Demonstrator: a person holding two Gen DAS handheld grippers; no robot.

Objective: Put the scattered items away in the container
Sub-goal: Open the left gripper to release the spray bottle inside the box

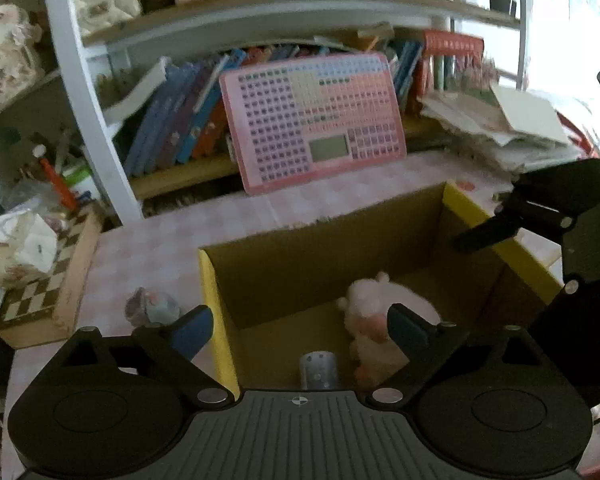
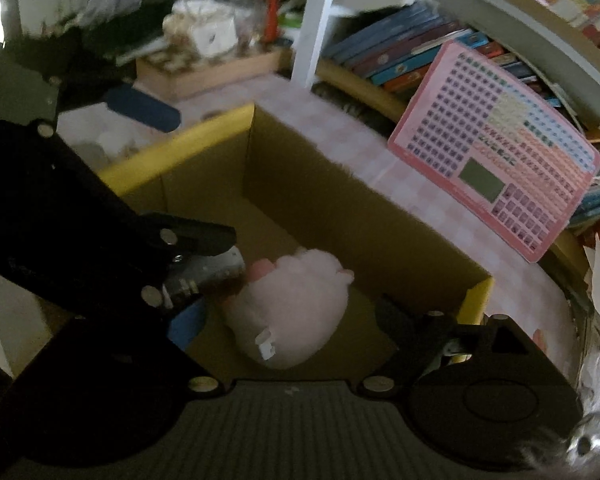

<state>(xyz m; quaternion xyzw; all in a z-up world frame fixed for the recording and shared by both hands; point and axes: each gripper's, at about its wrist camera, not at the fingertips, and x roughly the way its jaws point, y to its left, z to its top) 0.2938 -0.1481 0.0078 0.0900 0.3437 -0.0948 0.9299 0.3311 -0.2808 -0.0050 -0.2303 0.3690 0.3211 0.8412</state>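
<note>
Fluffy pink plush toy (image 1: 374, 320) and a ribbed silvery cylinder (image 1: 319, 370), perhaps metal, lie inside the yellow-rimmed cardboard box (image 1: 214, 304).

Above the box, the left gripper (image 1: 300, 326) and right gripper (image 2: 284, 320) gape wide, holding nothing; no writing is legible.

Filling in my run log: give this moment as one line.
left gripper: open, empty | right gripper: open, empty | plush toy: in cardboard box | small figure: outside on table
</note>
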